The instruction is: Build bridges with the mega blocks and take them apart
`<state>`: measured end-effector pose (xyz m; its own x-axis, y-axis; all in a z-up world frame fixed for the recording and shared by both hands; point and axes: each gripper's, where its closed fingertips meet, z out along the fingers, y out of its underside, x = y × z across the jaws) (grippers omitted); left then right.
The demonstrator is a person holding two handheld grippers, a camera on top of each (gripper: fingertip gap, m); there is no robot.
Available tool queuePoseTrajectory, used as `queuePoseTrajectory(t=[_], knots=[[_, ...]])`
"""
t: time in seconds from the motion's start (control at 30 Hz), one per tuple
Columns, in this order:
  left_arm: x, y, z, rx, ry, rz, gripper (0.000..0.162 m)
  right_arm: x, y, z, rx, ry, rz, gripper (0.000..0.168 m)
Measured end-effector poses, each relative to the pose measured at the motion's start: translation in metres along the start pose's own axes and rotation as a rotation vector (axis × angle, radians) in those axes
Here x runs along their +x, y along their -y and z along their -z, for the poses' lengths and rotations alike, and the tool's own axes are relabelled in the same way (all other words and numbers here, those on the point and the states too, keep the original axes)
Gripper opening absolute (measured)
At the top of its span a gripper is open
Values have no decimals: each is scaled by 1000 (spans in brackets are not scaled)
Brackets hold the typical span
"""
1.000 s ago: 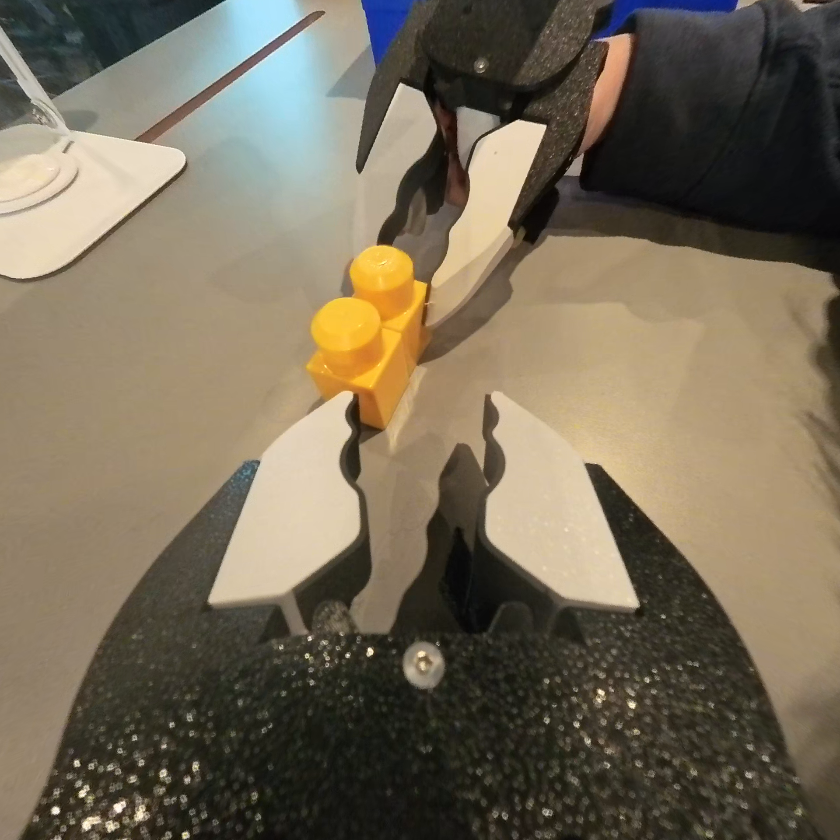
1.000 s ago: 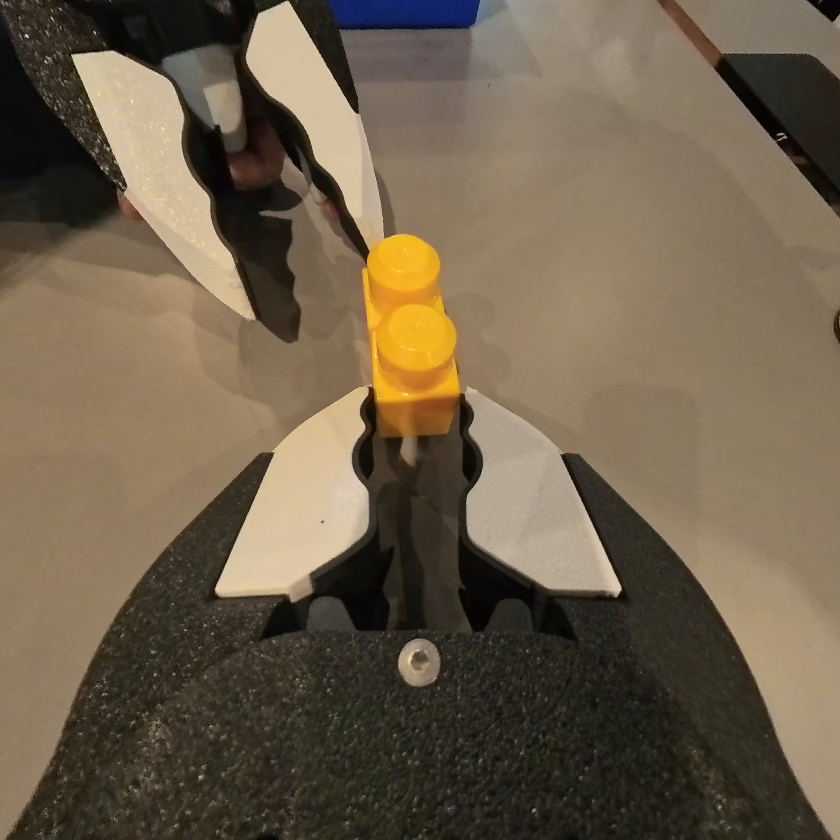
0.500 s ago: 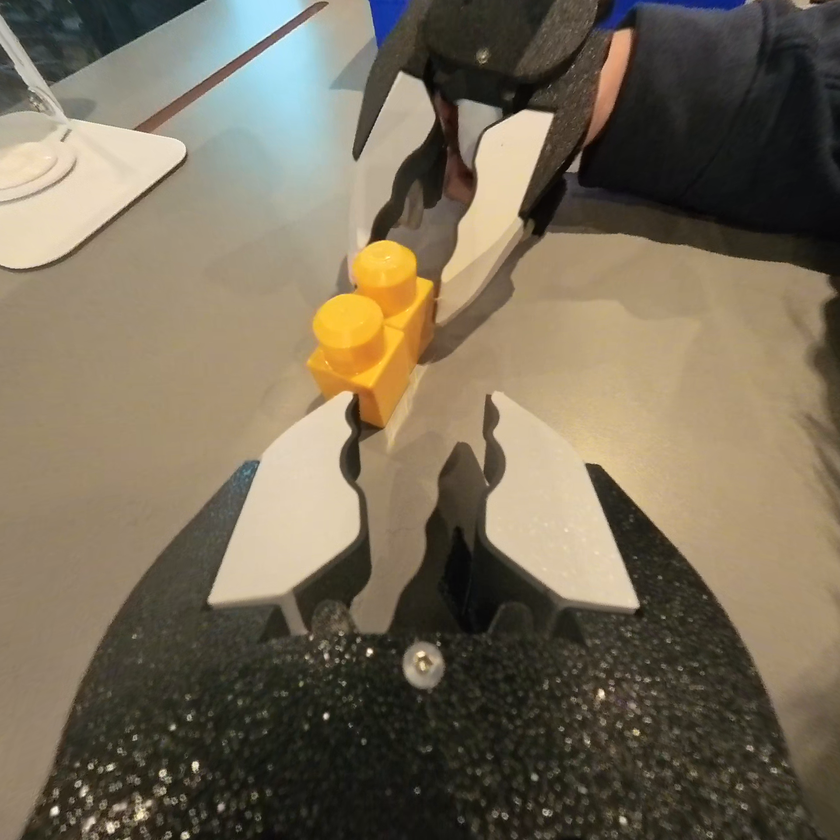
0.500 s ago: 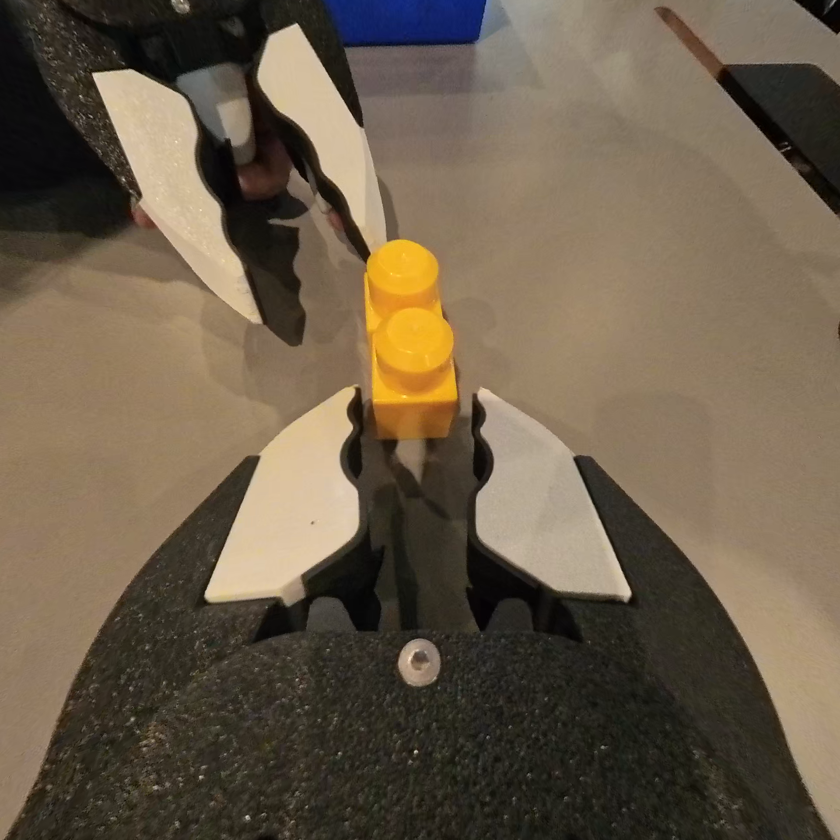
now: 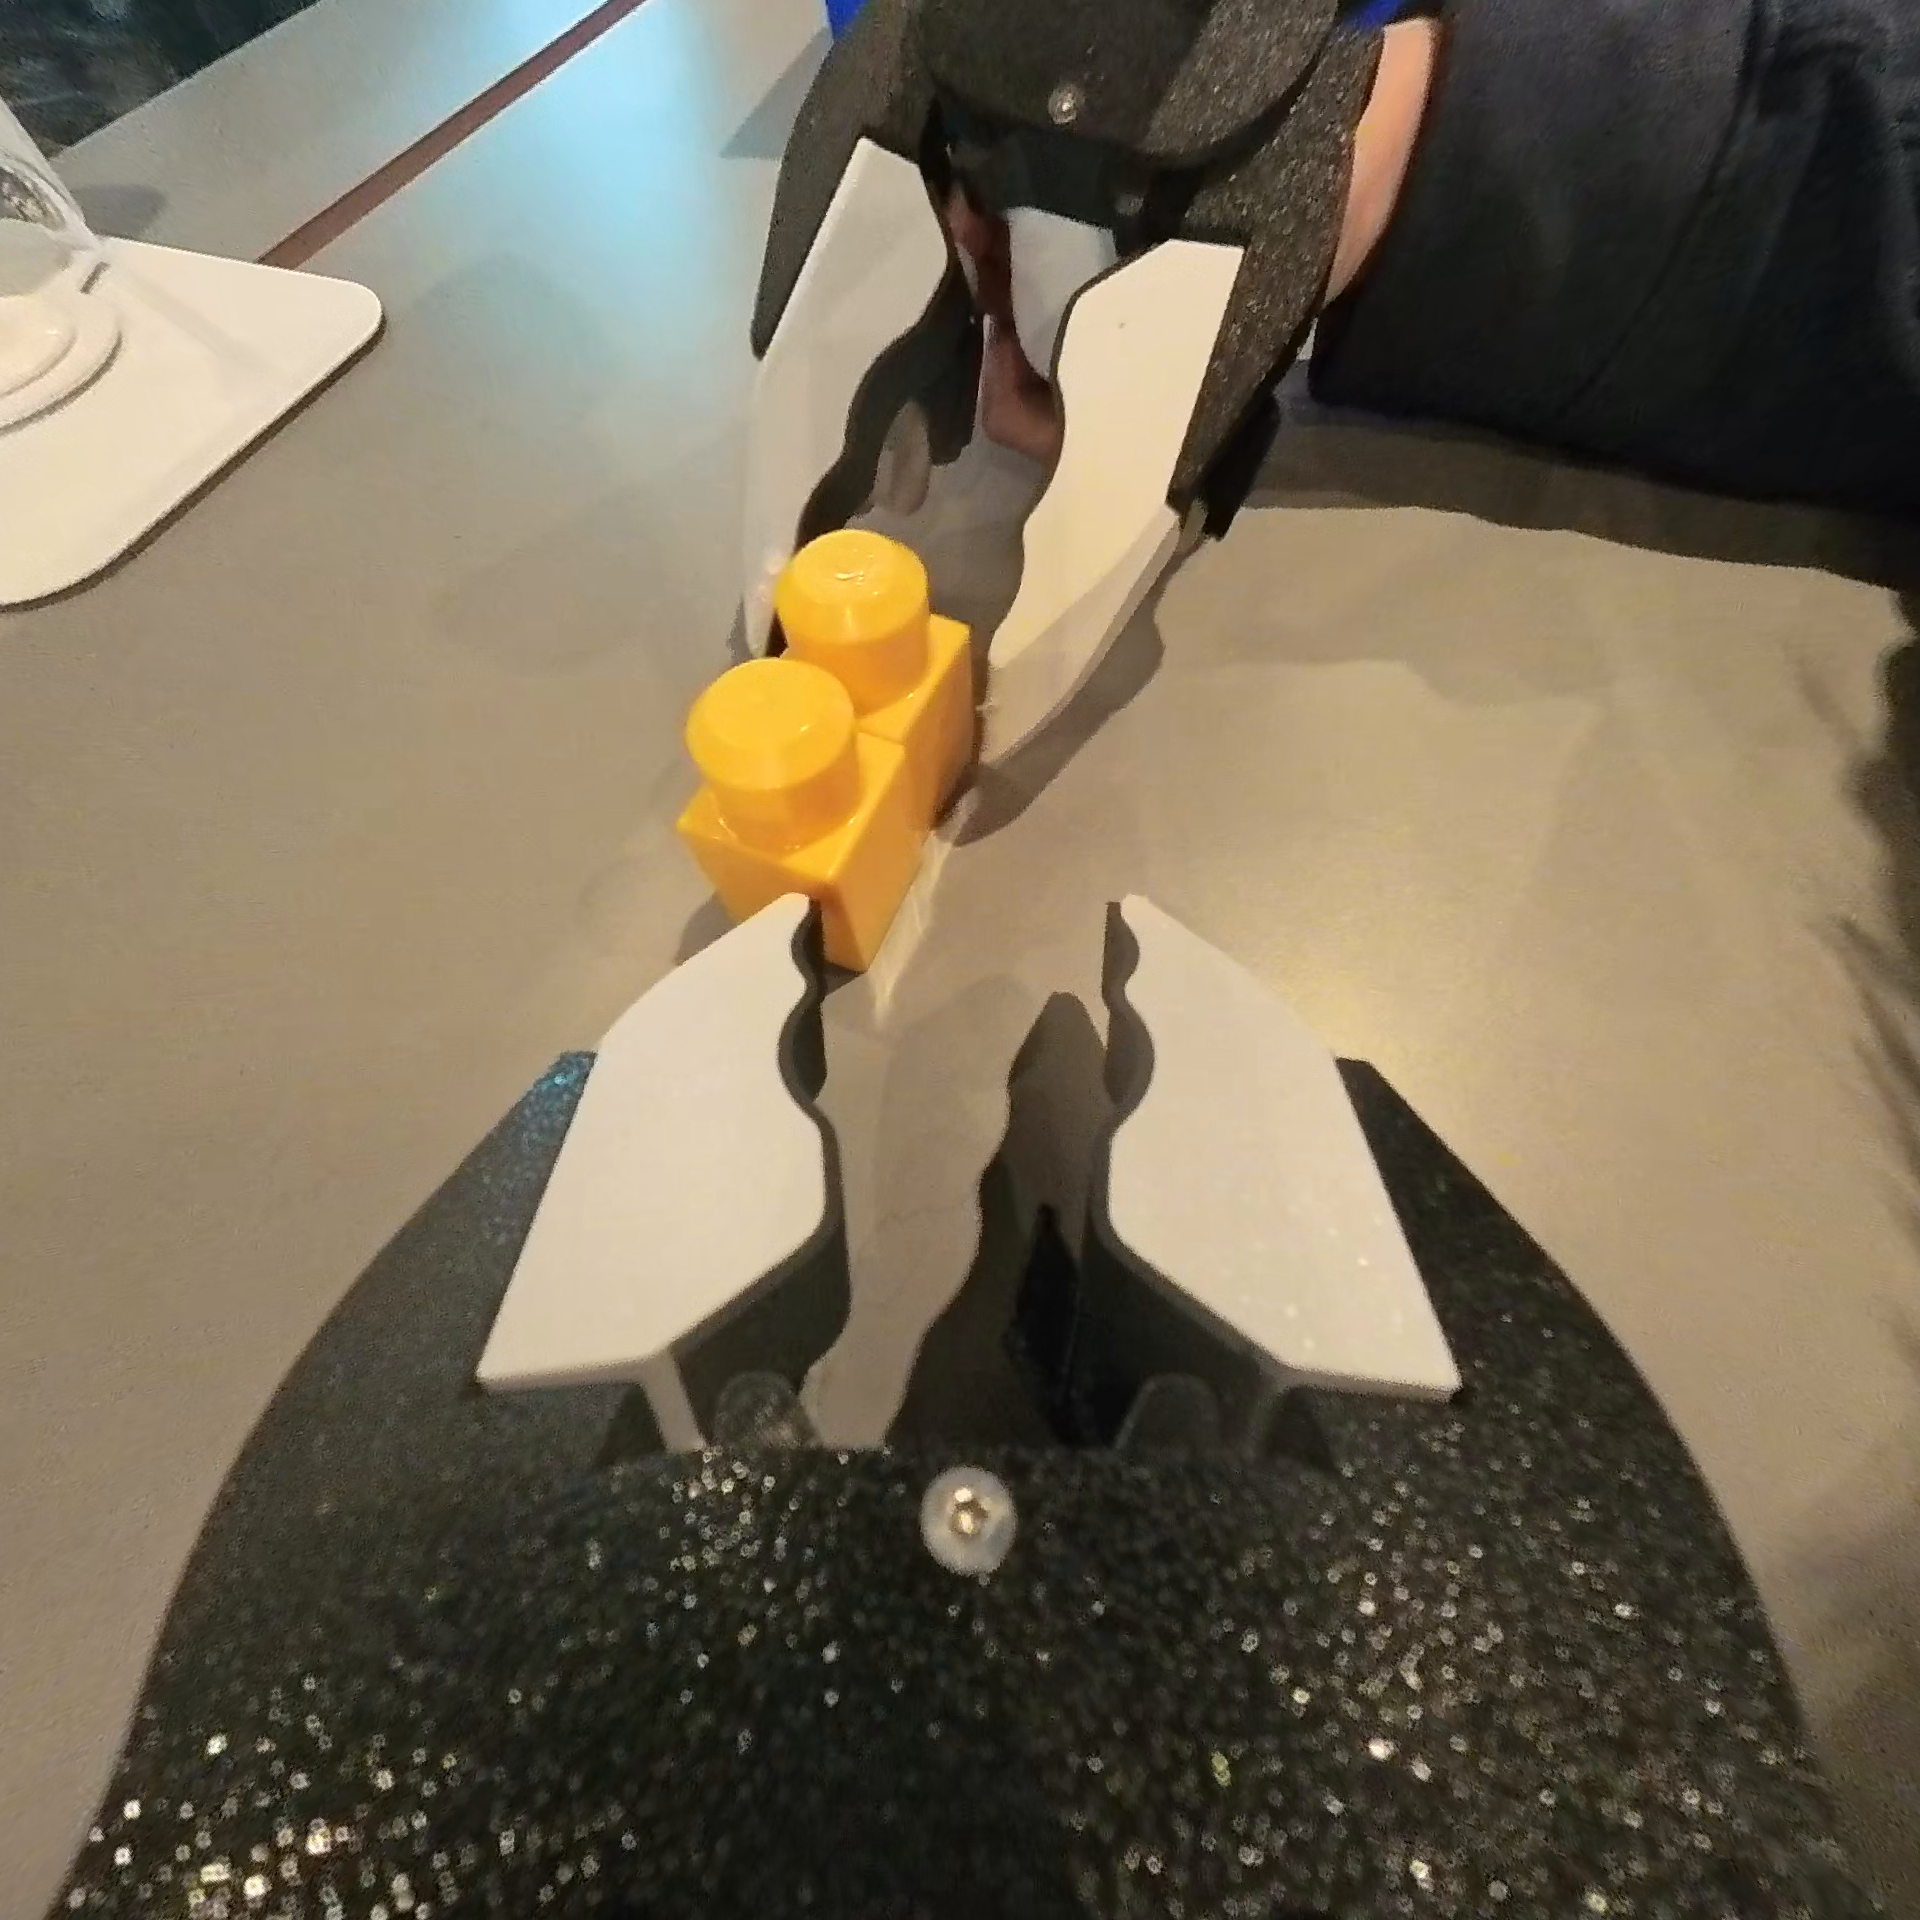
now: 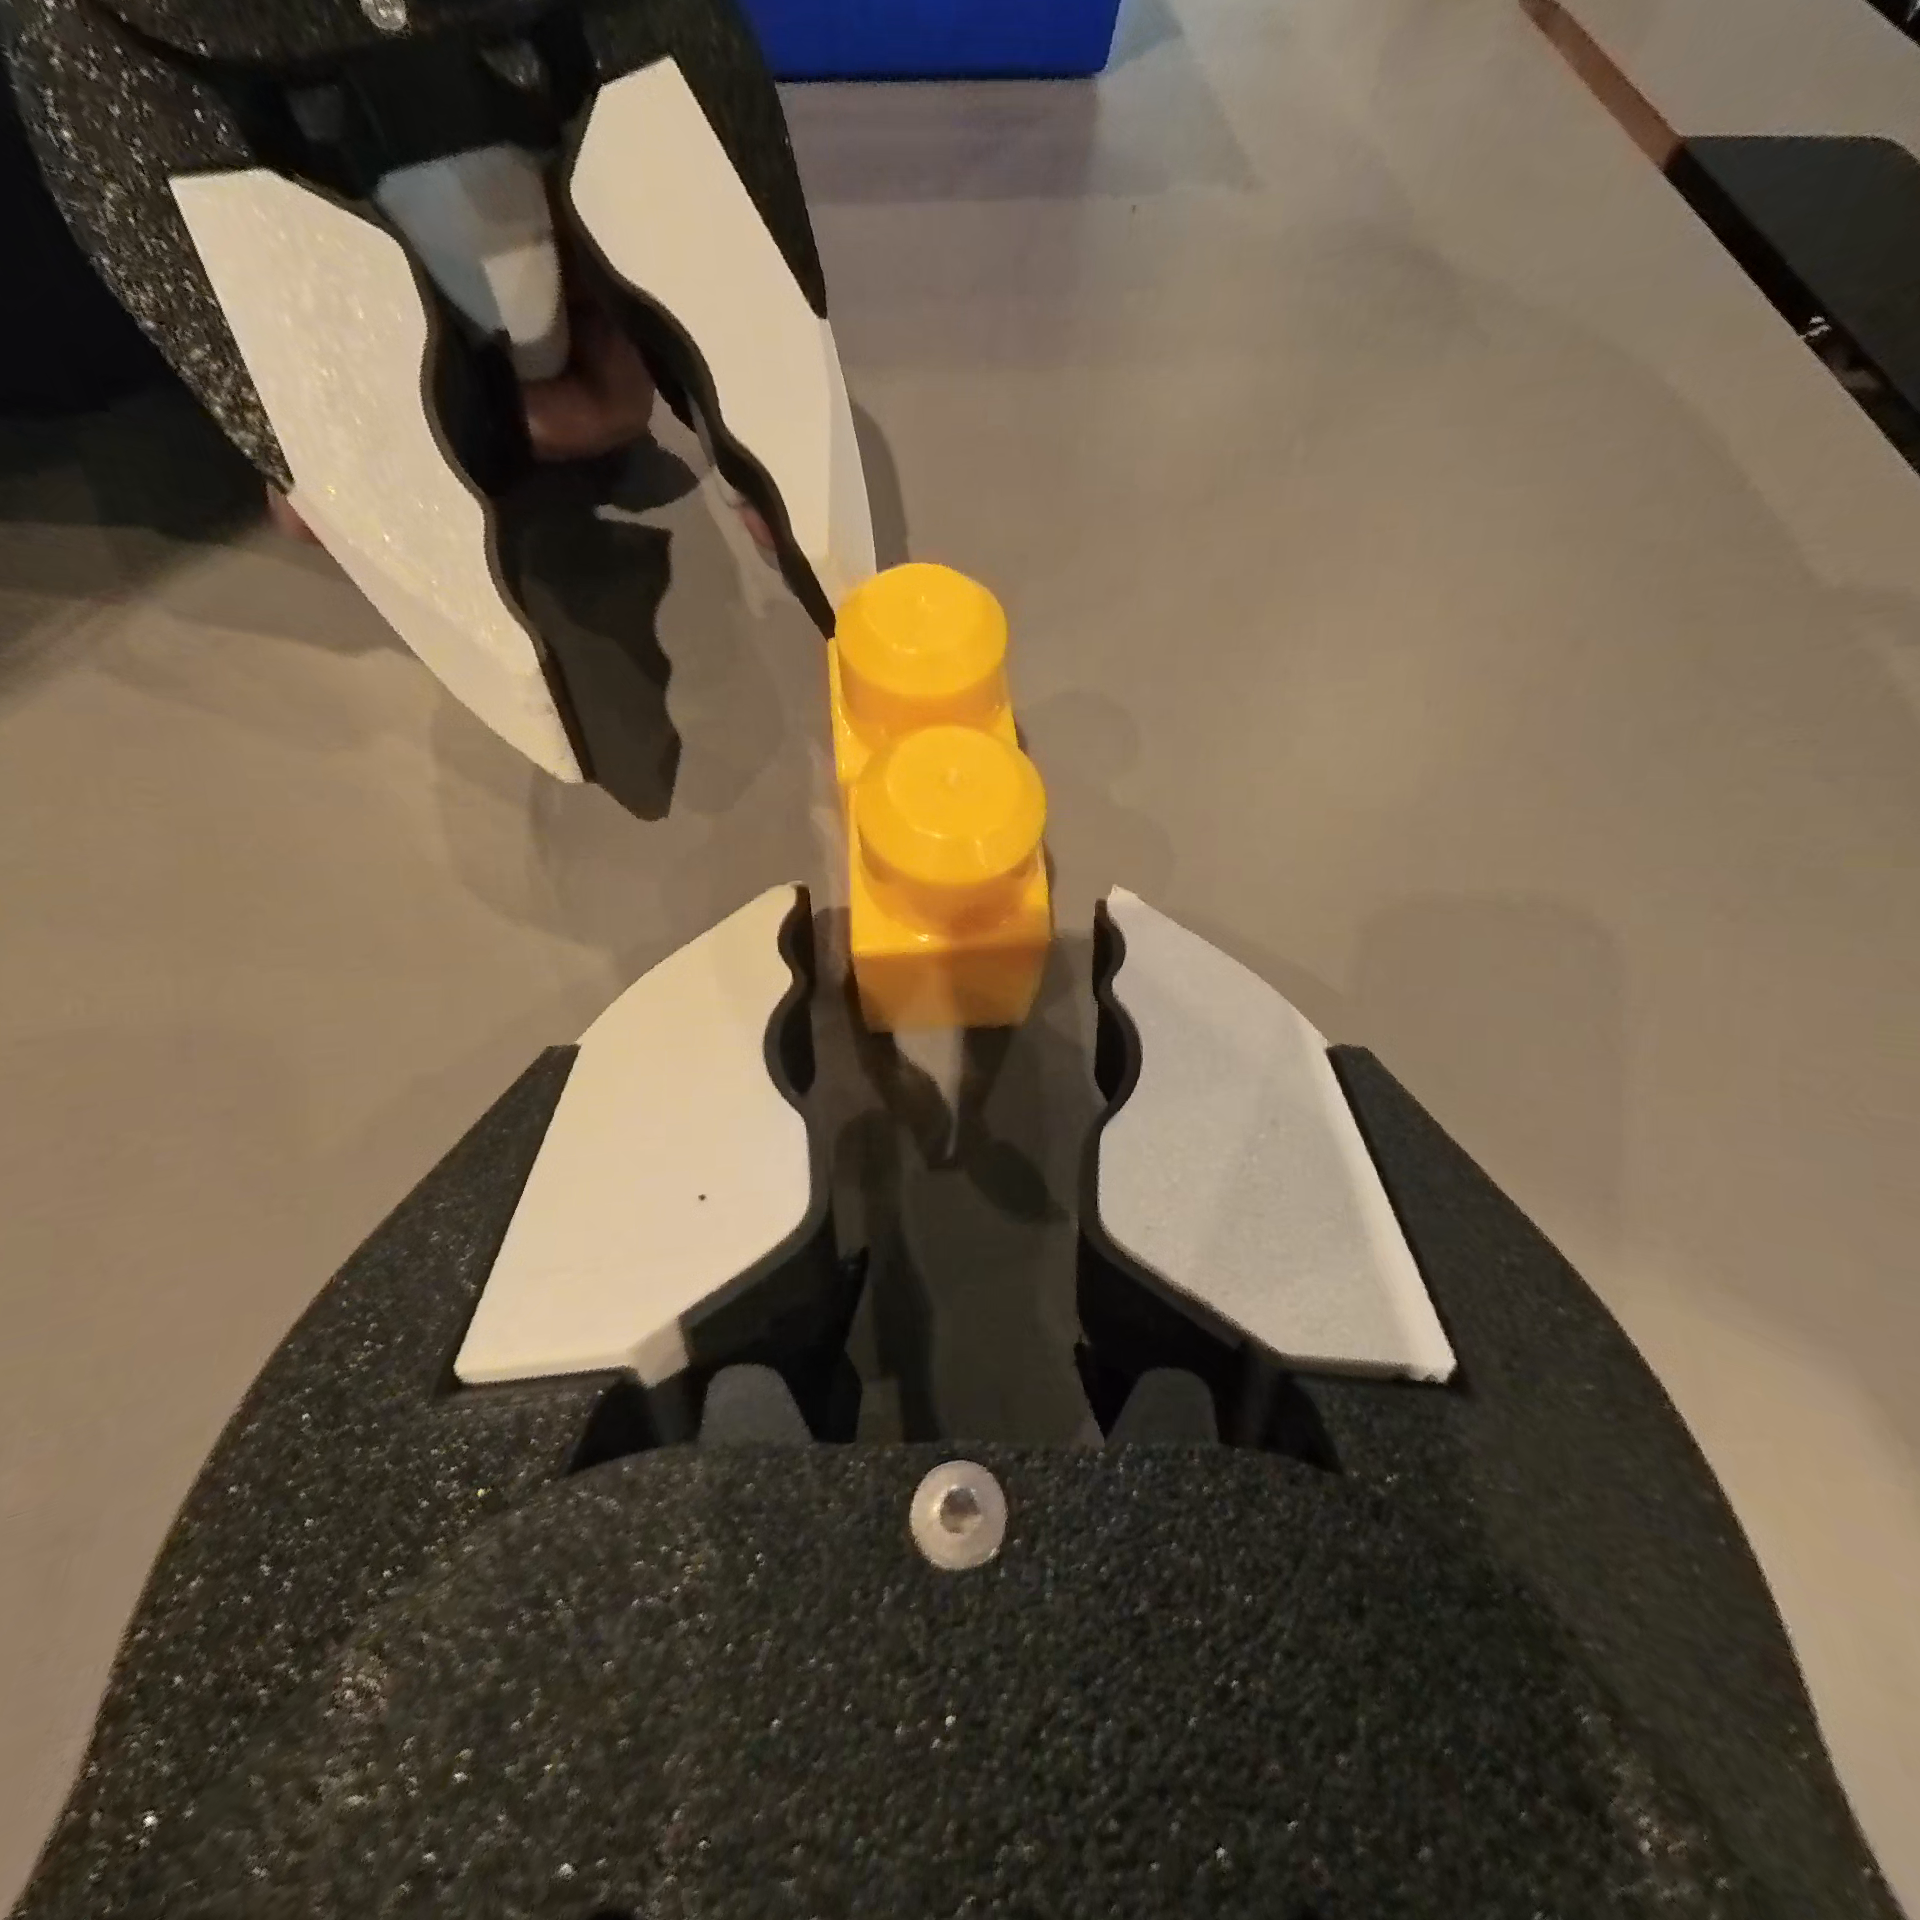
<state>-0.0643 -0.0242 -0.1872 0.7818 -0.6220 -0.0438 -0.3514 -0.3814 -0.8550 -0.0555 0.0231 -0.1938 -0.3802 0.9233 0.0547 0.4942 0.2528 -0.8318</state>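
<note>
Right wrist view: one yellow block (image 6: 940, 894), two studs, between open jaws

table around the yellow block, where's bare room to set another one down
Bare table lies to the yellow block's right in the right wrist view, up to the black pad. It is crowded at the block: the right gripper flanks it and the left gripper sits close.

Left hand-held gripper (image 5: 961, 914) spread apart, right hand-held gripper (image 6: 951, 899) likewise

Yellow block (image 6: 940, 831) sits alone on the table.
Two round studs up, standing upright and flat, long axis running between both grippers, glossy plastic, unattached.
</note>
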Motion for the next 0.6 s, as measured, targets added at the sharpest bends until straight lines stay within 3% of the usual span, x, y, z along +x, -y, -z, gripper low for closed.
queuePoseTrajectory(t=[0.6], knots=[[3,-1,-5,-23,-3,-9,50,-1,6,-13,-12,38,26,49]])
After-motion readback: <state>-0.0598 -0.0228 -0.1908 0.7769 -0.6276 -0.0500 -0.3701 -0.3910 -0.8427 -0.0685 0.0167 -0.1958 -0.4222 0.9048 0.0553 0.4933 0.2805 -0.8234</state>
